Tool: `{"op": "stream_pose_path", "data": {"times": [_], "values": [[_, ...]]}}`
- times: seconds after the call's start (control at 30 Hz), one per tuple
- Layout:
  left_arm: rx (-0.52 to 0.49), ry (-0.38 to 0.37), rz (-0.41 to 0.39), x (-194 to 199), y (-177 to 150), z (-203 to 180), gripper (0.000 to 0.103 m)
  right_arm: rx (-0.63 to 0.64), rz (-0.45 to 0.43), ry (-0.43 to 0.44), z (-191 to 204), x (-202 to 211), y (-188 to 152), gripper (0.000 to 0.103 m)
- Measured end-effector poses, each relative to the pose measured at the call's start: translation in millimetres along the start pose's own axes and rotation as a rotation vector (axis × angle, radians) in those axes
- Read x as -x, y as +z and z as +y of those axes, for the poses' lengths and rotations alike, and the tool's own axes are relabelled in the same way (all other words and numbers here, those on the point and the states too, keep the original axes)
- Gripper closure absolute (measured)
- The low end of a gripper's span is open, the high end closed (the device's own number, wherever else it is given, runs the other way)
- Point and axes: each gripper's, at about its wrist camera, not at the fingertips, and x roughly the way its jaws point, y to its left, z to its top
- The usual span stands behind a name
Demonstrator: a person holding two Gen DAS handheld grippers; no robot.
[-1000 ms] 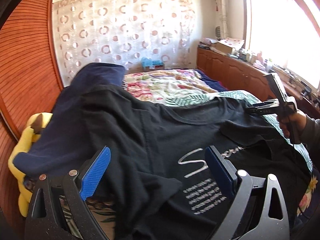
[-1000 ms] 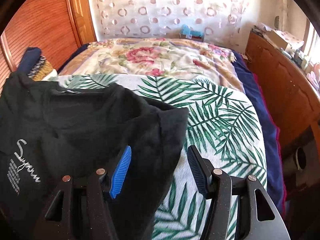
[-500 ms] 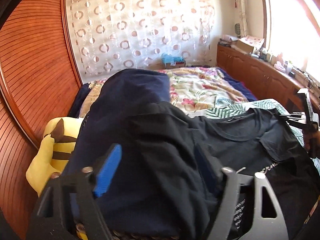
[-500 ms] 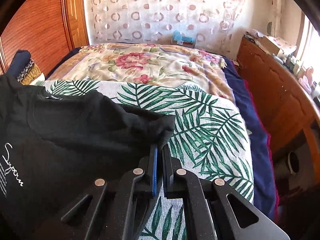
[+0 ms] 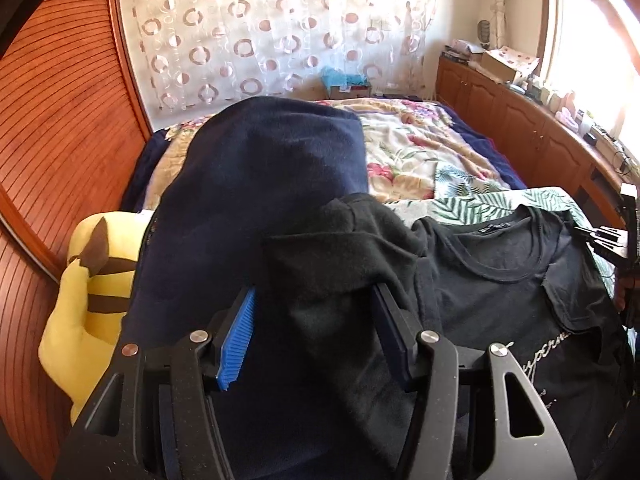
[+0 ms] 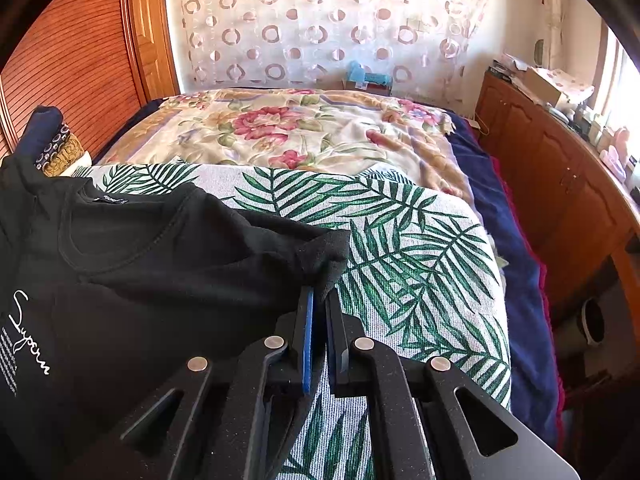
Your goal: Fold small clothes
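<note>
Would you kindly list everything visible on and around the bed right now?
T-shirt: one, black with white script, spread on the palm-leaf blanket.
Palm-leaf blanket: one, green and white, near end of the bed.
Floral blanket: one, cream and pink, far end.
Navy garment: one, left of the T-shirt.
Plush toy: one, yellow, bed's left edge.
Cabinets: brown, right wall.
Left gripper: jaws closing around a sleeve.
Right gripper: shut on the other sleeve.

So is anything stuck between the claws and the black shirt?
No, nothing visible is. The right gripper is shut right on a sleeve of the black shirt. The left gripper has been closing around the other bunched sleeve, which already sits between its jaws. The navy cloth lies beyond and beside that sleeve, not in the way.
</note>
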Motion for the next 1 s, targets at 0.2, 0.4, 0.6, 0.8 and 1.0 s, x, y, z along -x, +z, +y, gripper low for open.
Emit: {"op": "stream_pose_path", "data": {"times": [0.2, 0.4, 0.6, 0.8, 1.0], "values": [[-0.049, -0.002, -0.088, 21.1, 3.7, -13.1, 0.098, 0.002, -0.001, 0.001, -1.3, 0.0, -0.1, 0.098], [-0.066, -0.034, -0.126, 33.9, 6.7, -21.4, 0.099, -0.016, -0.001, 0.03, -7.3, 0.2, 0.4, 0.094], [-0.08, -0.073, -0.175, 53.7, 7.6, -33.0, 0.099, -0.07, 0.023, 0.039, -22.7, -3.1, 5.4, 0.043], [-0.101, -0.101, -0.199, 67.7, 3.7, -46.8, 0.099, 0.014, 0.048, 0.074, -6.5, -5.2, 11.3, 0.072], [-0.117, -0.131, -0.241, 91.1, -5.2, -58.8, 0.099, 0.029, -0.017, 0.113, -2.8, 22.2, 12.9, 0.098]]}}
